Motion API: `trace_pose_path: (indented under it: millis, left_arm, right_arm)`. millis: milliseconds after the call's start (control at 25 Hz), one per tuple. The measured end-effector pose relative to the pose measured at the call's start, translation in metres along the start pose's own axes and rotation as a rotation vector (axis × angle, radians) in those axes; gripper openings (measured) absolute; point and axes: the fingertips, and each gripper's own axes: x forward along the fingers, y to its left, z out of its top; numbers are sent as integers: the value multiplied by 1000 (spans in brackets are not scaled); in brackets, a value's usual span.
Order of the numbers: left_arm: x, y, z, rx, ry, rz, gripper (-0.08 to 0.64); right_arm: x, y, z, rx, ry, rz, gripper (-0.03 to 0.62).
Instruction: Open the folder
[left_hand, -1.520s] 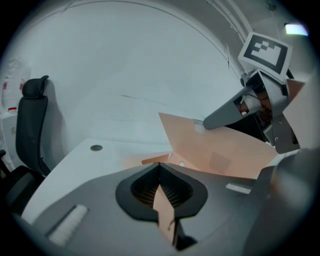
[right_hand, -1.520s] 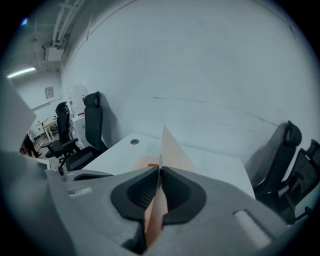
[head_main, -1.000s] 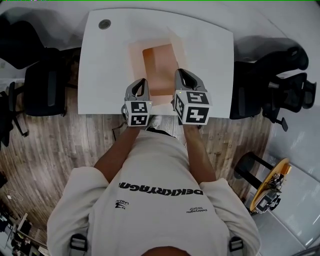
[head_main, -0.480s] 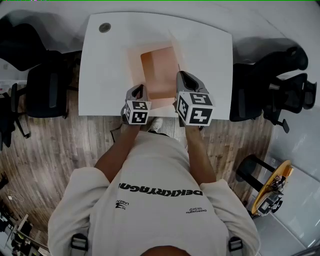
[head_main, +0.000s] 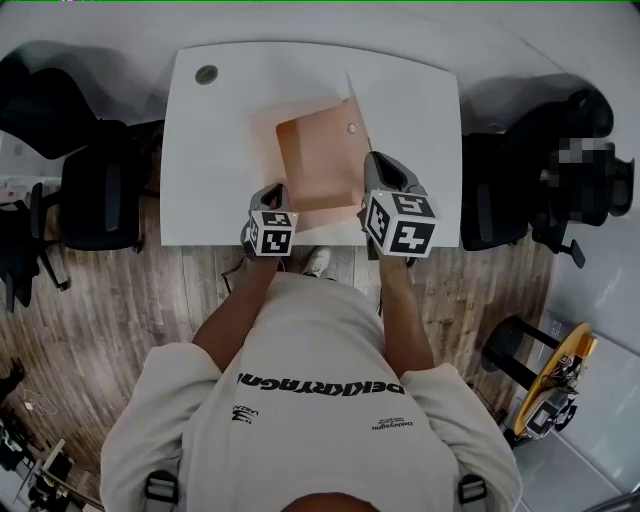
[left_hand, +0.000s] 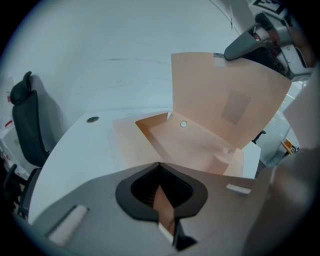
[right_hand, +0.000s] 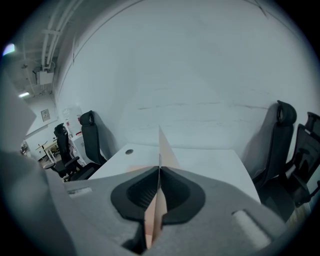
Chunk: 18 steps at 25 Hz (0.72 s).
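Peach paper folder (head_main: 315, 165) roughly half-open: right claw (right_hand: 159, 170) pinching cover (left_hand: 225, 100) upright, left claw (left_hand: 160, 167) pinching folder's near edge. Cover not flat yet.

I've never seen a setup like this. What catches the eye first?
A peach-coloured folder lies on the white table, its cover standing upright, half open. The right gripper pinches that cover's edge between its fingers, while the left gripper clamps the folder's near edge.
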Motion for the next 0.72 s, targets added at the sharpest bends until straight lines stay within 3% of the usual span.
trace_pose_path:
  millis: [720]
  left_arm:
    - [5,1,2,42,23,11,-8]
  right_arm:
    - [-1,-51,-6,24,-5,-29,9]
